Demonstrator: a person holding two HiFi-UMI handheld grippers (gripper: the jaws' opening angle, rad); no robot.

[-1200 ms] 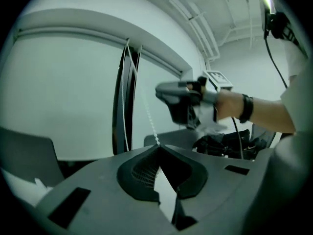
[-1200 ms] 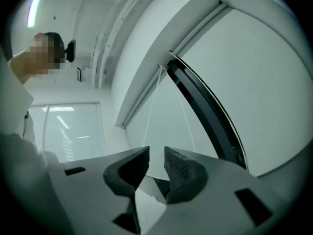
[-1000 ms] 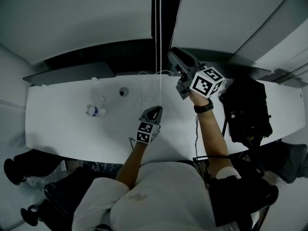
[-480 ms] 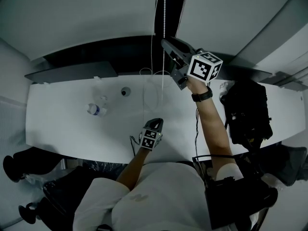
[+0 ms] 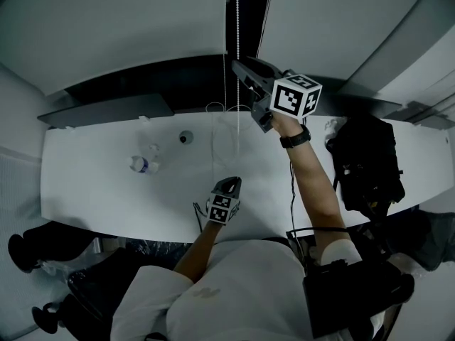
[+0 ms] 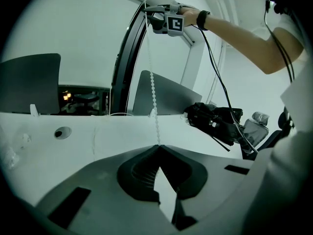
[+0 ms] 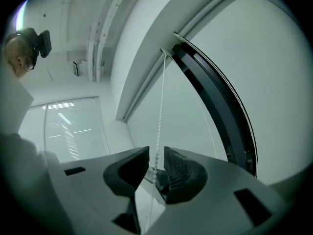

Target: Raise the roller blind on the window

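A white bead chain [image 5: 237, 20] hangs in the dark gap between two white roller blinds [image 5: 128, 27]. My left gripper [image 5: 233, 182] is low over the white table's near edge, shut on the chain's lower part [image 6: 155, 116]. In the left gripper view the jaws [image 6: 159, 146] meet on the beads, and the chain runs taut up to the right gripper [image 6: 149, 13]. My right gripper [image 5: 238, 66] is raised high by the window frame. Its jaws [image 7: 155, 163] stand open with the chain [image 7: 159, 116] passing between the pads, a gap on each side.
The white table [image 5: 99, 190] carries a small bottle [image 5: 140, 164] and a round cable hole [image 5: 185, 136]. A black backpack [image 5: 362, 165] lies at the table's right end. Grey panels [image 5: 106, 109] stand along the back edge. Black chairs [image 5: 28, 247] sit at lower left.
My left gripper has pulled the chain down toward the table's near edge. The right gripper has risen and shifted left, so the chain now runs between its open jaws.
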